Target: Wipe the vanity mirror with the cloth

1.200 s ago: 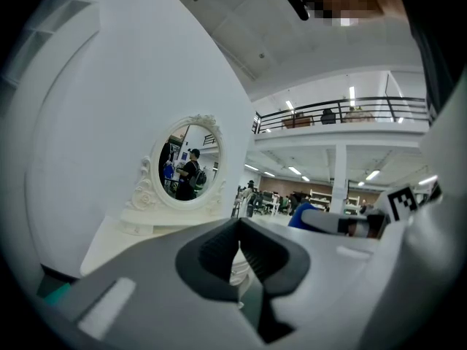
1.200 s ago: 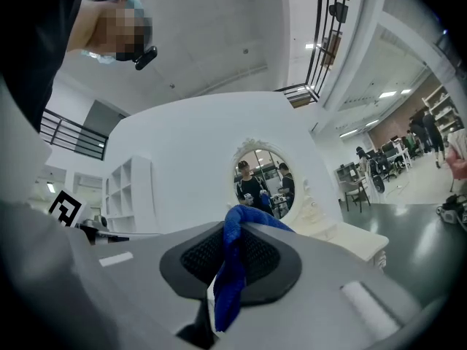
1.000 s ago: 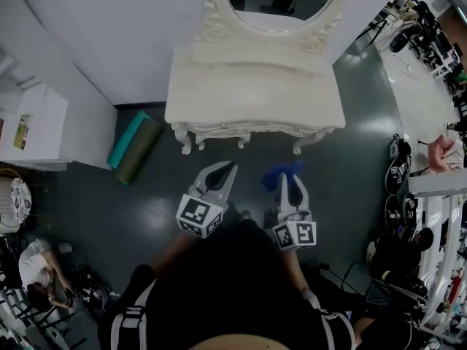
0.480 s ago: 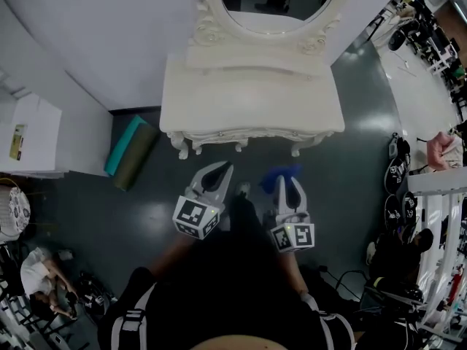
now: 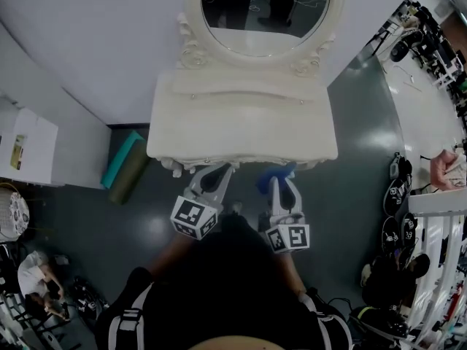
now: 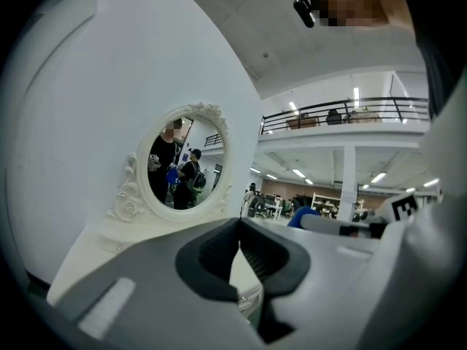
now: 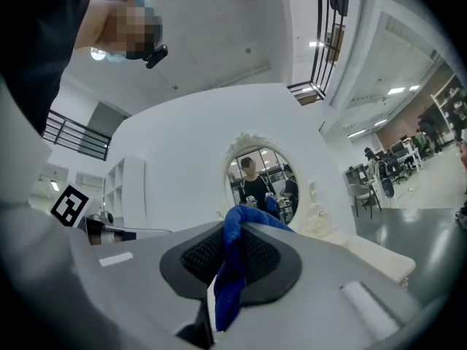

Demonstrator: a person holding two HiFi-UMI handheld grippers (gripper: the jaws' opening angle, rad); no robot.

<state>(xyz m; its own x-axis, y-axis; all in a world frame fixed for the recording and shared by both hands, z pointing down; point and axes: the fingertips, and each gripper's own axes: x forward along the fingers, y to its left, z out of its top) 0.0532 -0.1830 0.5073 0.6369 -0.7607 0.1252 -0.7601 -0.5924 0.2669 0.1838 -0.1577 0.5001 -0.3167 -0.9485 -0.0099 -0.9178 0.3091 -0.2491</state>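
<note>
Pinching a blue cloth (image 7: 230,268), the right tongs (image 5: 280,182) are clamped on it; a fold pokes out past the tips and the rest hangs down between the pads. Left tongs (image 6: 239,233) are pressed together, nothing between them. Both tongs are held side by side, left just beside right, not touching. Both point at the vanity (image 5: 241,148), tips right at its front edge in the head view. Whether they touch it, cannot tell.

The oval mirror (image 5: 264,9) is straight ahead of both tongs, beyond the white tabletop (image 5: 241,115), well apart from the cloth. It has a carved white frame and stands upright against a white wall (image 5: 95,42). Its glass reflects people standing, one holding something blue.

A teal and olive rolled mat (image 5: 120,165) lies on the dark floor (image 5: 350,173), left of the left tongs. Right of the right tongs the floor is bare up close. Behind the tongs, the person's dark sleeves run back toward the camera.
</note>
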